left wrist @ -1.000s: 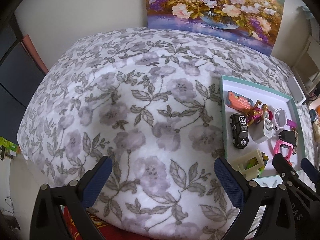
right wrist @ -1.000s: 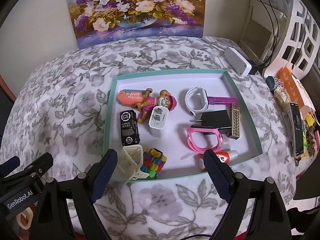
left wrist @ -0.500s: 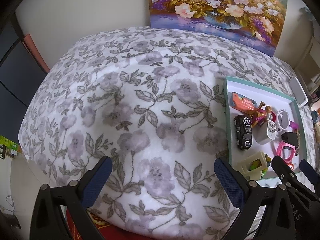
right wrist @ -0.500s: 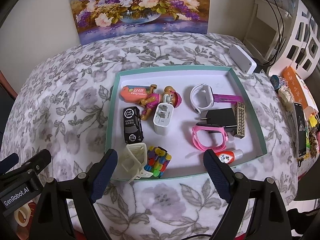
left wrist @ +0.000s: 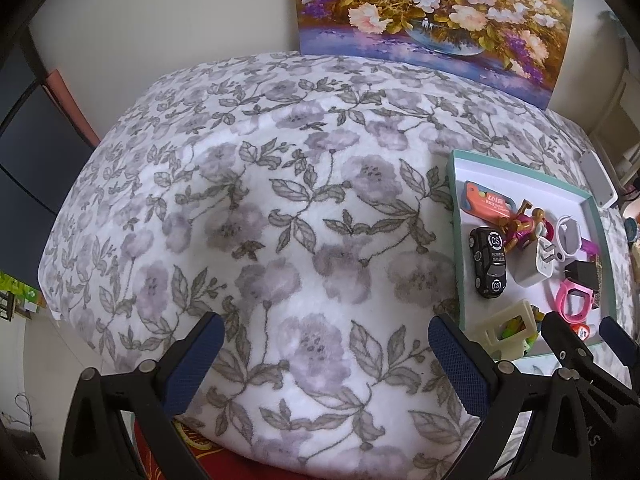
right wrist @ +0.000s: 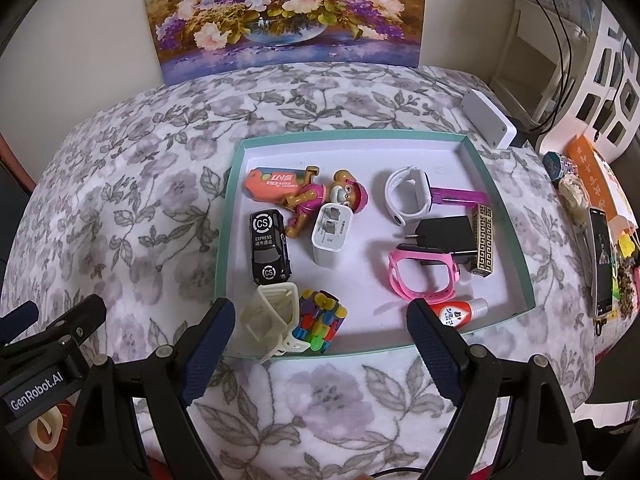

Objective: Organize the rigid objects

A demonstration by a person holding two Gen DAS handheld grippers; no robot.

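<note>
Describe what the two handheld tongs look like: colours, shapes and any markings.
Both are alike. The left tongs and the right tongs each have two angular black plastic arms with silver rivets, ending in dark blue pads with a fine mesh texture. In the right view, the left tongs' black body carries white "GenRobot.AI" lettering. No sleeve or hand shows.

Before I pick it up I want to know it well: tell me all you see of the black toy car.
The black toy car is glossy, plastic-looking, with white CS roundels on hood and trunk and EXPRESS on its roof. It sits upright on its wheels in the tray's left side, near the wall, apparently touching nothing else.
</note>
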